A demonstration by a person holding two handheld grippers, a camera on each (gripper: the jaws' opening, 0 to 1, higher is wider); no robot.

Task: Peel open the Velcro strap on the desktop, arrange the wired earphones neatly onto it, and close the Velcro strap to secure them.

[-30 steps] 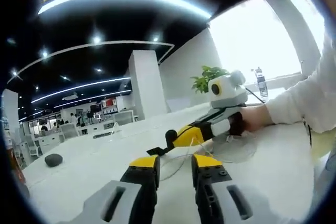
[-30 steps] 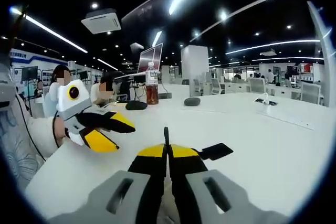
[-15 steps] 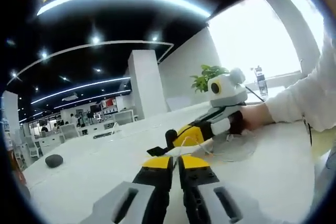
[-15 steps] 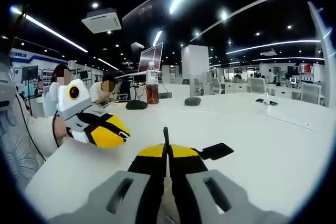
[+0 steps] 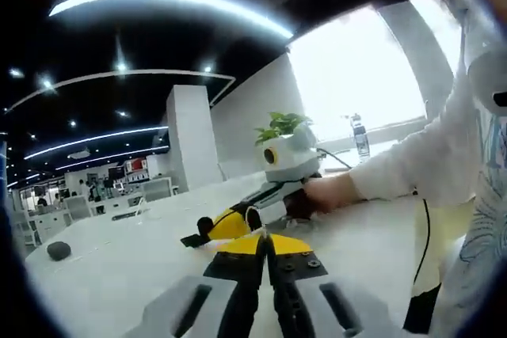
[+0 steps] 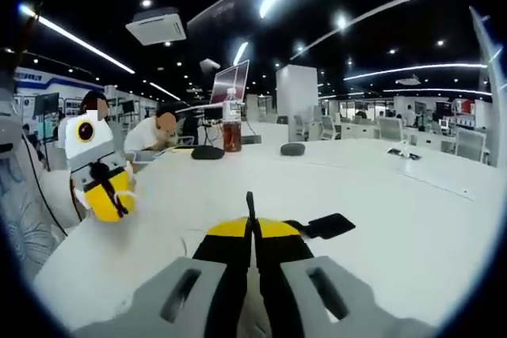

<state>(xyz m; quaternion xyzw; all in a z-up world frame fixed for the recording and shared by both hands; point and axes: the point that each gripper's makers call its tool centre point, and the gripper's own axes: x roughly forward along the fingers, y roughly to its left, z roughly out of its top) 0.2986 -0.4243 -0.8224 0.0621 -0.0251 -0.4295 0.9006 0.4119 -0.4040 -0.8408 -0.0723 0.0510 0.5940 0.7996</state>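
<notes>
Your right tongs [image 6: 253, 231] pinch the Velcro strap [image 6: 321, 226], your left tongs [image 5: 265, 247] are pressed together, earphone cord barely discernible.

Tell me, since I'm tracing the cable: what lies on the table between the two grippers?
In the right gripper view, bare white table separates the left gripper from the right gripper.

Both views low over desk [image 6: 412, 219], facing each other.
</notes>
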